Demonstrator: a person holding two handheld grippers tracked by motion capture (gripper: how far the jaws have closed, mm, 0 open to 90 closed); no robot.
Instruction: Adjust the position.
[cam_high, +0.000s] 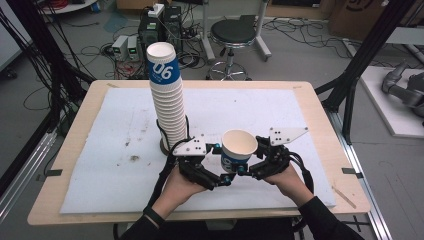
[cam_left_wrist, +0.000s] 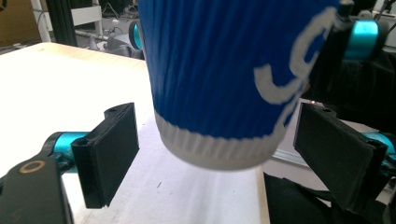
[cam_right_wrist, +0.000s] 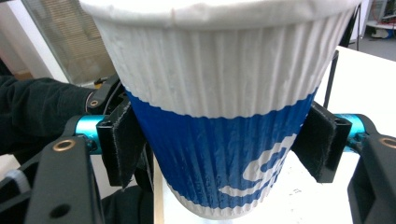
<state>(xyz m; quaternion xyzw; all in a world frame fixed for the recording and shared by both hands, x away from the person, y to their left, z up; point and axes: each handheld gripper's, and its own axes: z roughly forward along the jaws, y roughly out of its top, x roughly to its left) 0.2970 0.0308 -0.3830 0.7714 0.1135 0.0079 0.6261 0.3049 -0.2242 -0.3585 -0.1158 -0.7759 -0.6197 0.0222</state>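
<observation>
A single paper cup (cam_high: 239, 145), white ribbed top and blue band with white print, hangs upright over the white mat. My right gripper (cam_high: 251, 167) is shut on it from the right; in the right gripper view its pads (cam_right_wrist: 122, 140) press both sides of the cup (cam_right_wrist: 219, 116) on the blue band. My left gripper (cam_high: 226, 177) comes in from the left, lower down. Seen from the left gripper view, its jaws stand open on either side of the cup's base (cam_left_wrist: 219, 144), the left pad (cam_left_wrist: 112, 154) clearly apart from it. A tall stack of like cups (cam_high: 170, 110) rises just behind the left gripper.
A white mat (cam_high: 100, 150) covers most of the wooden table (cam_high: 320, 125). The cup stack stands close to the left hand. Beyond the far edge are a stool (cam_high: 232, 35), cables and boxes on the floor. Black frame posts (cam_high: 360, 60) flank the table.
</observation>
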